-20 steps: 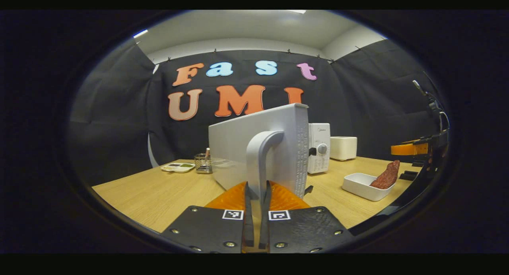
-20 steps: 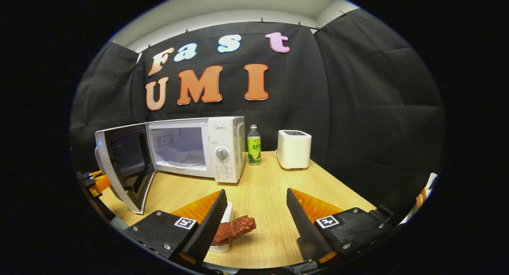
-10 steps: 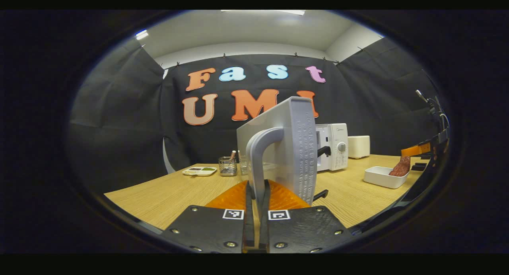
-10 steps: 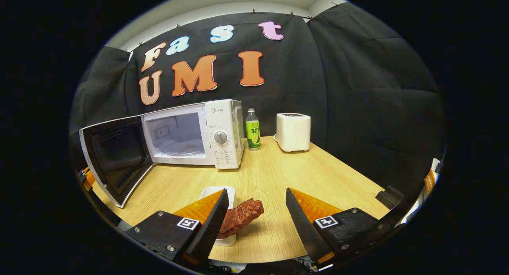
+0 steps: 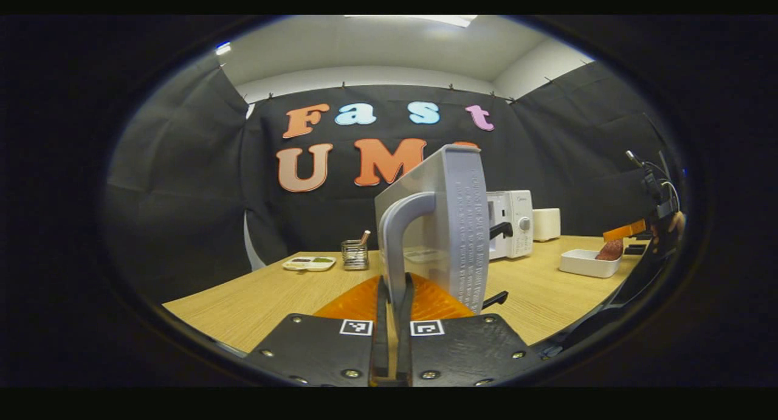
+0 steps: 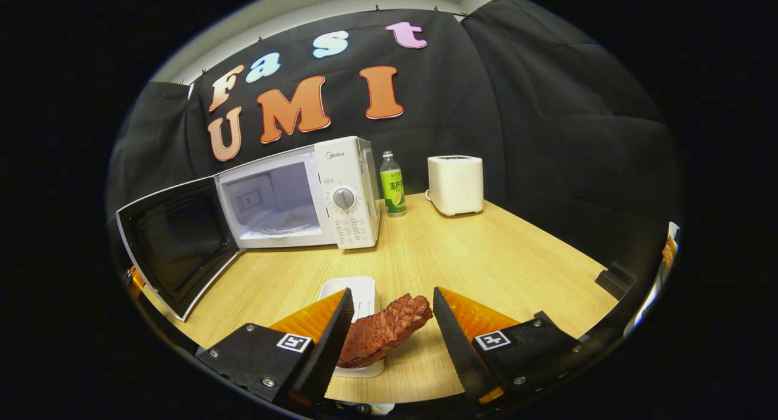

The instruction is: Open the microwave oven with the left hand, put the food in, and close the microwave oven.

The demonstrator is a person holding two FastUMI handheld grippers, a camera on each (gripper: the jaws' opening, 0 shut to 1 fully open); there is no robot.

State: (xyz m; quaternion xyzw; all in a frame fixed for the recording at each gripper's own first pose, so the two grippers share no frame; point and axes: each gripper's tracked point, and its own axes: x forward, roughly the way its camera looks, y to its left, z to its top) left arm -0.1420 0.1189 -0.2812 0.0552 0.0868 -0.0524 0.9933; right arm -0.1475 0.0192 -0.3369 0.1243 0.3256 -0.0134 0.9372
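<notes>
My left gripper (image 5: 395,281) is shut on the grey handle (image 5: 401,222) of the microwave door (image 5: 447,225), which stands swung wide open. The white microwave (image 6: 343,192) sits at the back of the table with its cavity (image 6: 270,198) exposed and the dark inner side of the door (image 6: 173,244) facing out. A reddish-brown slab of meat (image 6: 386,329) leans on a white tray (image 6: 358,289). My right gripper (image 6: 392,292) is open, with one finger on each side of the meat. In the left gripper view the tray (image 5: 586,263) and meat (image 5: 609,250) lie far right.
A green-labelled bottle (image 6: 393,186) and a white toaster (image 6: 456,183) stand right of the microwave. A small palette dish (image 5: 309,262) and a wire cup (image 5: 354,254) sit at the table's far left. The wooden table (image 6: 498,256) is bare between toaster and tray.
The door has swung further open with my left gripper on its handle. My right gripper has come closer to the meat, which now sits between its fingers.
</notes>
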